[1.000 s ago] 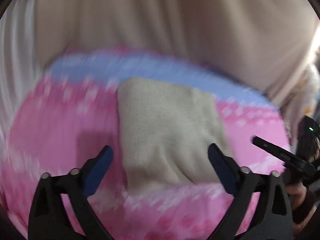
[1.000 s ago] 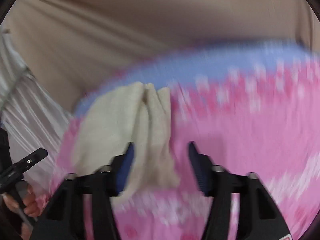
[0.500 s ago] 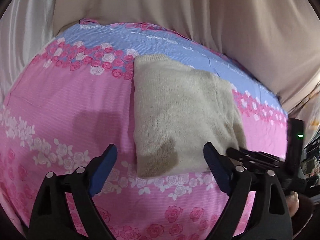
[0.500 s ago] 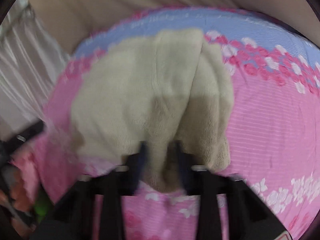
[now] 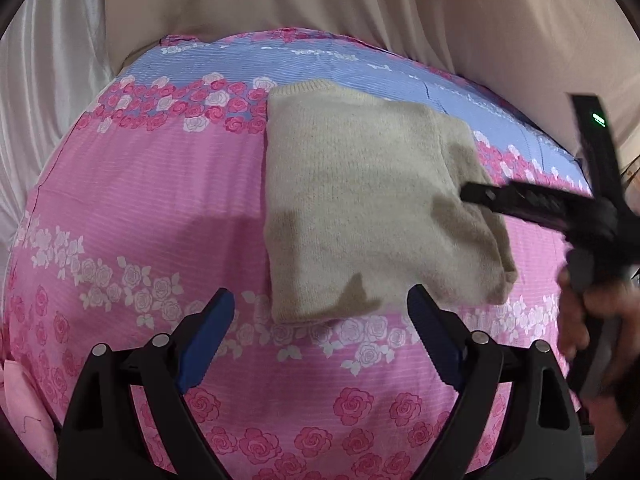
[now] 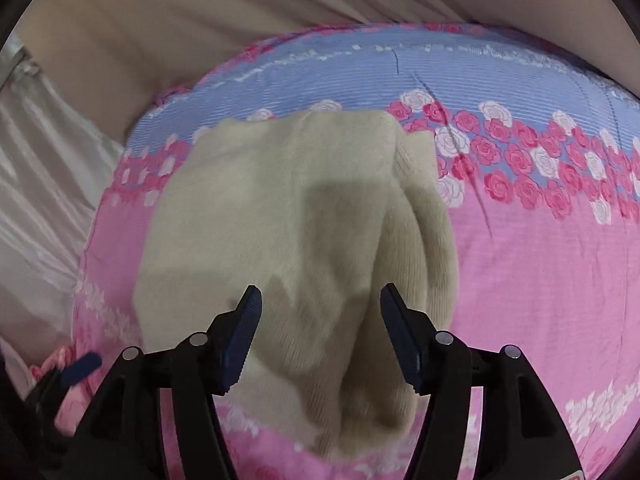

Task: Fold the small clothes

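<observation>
while your right gripper [image 6: 320, 330] was opening above the folded beige knit [image 6: 288, 216], its pads clear of the cloth, the knit lay at frame centre on the pink rose-print sheet [image 6: 540, 264]. your left gripper [image 5: 320, 330] hung wide and empty below it. beige curtains [image 5: 360, 4] filled the top. no writing was legible.

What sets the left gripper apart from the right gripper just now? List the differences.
1. The left gripper hangs over bare floral sheet, short of the beige knit garment; the right gripper sits over that garment's folded edge.
2. The left gripper's jaws stand wide; the right gripper's are narrower and opening.
3. Nothing lies between the left jaws; knit fabric shows between the right ones, unpinched.

Both have black frames with blue pads and point down at the bed.
</observation>
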`<state>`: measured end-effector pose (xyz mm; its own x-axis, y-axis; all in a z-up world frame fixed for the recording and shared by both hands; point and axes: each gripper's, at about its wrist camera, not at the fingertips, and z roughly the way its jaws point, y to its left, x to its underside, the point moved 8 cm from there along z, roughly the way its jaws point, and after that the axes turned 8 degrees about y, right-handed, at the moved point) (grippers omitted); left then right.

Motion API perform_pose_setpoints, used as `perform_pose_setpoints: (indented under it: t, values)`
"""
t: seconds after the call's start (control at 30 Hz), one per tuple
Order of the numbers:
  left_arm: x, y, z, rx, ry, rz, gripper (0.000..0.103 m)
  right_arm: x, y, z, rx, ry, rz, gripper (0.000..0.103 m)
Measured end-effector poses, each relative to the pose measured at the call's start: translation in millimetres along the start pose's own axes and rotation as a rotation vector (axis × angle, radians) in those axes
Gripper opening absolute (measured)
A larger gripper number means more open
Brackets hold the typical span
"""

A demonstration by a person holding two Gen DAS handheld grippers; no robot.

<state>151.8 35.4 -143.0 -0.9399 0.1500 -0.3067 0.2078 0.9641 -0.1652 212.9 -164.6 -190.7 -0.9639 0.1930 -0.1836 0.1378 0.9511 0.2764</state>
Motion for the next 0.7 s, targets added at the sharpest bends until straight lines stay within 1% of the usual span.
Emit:
perform_pose_setpoints:
  t: [0.03,0.1,0.13,0.2,0.27,0.3,0.33,0.37,0.4,0.43,0.47,0.53,0.57,0.6,0.63,0.67,0.7]
  values:
    - [1.0,-0.6,0.6,-0.003,0.004,0.003,0.086,-6.2,0.3,9.4,-0.006,0.009,-0.008,0.049]
    - [3.6,-1.1,2.7,-0.012,0.015,0.011,0.086,-11.9,6.2,13.7,-0.032,0.019,-0.033,0.015]
    - [5.2,-0.3,3.5,-0.018,0.021,0.014,0.086,-17.1,12.3,3.7,-0.047,-0.007,-0.058,0.011]
    - [6.2,1.2,3.6,-0.019,0.024,0.015,0.086,-28.4,18.7,-24.1,-0.055,-0.098,-0.094,0.010]
    - [7.2,3.3,4.5,-0.024,0.029,0.018,0.086,-41.1,12.3,-42.8,-0.065,-0.170,-0.082,0.010]
    - [7.7,4.3,6.2,-0.030,0.034,0.019,0.086,-46.5,4.2,-35.6,-0.039,-0.166,-0.077,0.009]
    - [8.0,4.6,7.3,-0.032,0.037,0.019,0.086,-48.3,-6.0,-16.6,0.006,-0.120,-0.073,0.013]
    - [8.6,5.3,9.2,-0.035,0.041,0.017,0.086,-45.1,-13.6,2.1,0.038,-0.056,-0.072,0.015]
    - [9.3,6.0,10.3,-0.036,0.044,0.013,0.086,-39.7,-19.9,12.5,0.038,-0.020,-0.060,0.015]
    - [10.0,6.6,10.8,-0.037,0.048,0.007,0.086,-36.4,-21.9,5.8,-0.002,-0.052,-0.027,0.016]
    - [11.1,7.9,10.6,-0.036,0.051,-0.001,0.086,-30.9,-22.2,-12.3,-0.030,-0.099,0.007,0.016]
    - [13.1,10.2,9.8,-0.029,0.050,-0.012,0.086,-14.0,-18.2,-45.6,-0.061,-0.175,0.013,0.017]
    - [13.9,11.3,10.5,-0.028,0.050,-0.019,0.086,-2.7,-15.5,-55.5,-0.082,-0.187,0.015,0.017]
    - [14.7,12.0,11.5,-0.023,0.051,-0.027,0.086,9.7,-12.6,-59.4,-0.102,-0.179,0.014,0.017]
    - [15.9,12.2,13.6,-0.011,0.052,-0.038,0.086,22.0,-9.5,-55.8,-0.111,-0.153,0.000,0.017]
    - [16.6,12.0,15.8,-0.001,0.056,-0.047,0.086,38.4,-7.0,-39.2,-0.074,-0.092,-0.040,0.017]
    - [17.4,11.1,19.1,0.011,0.066,-0.061,0.086,46.1,-8.5,-22.4,-0.029,-0.045,-0.070,0.017]
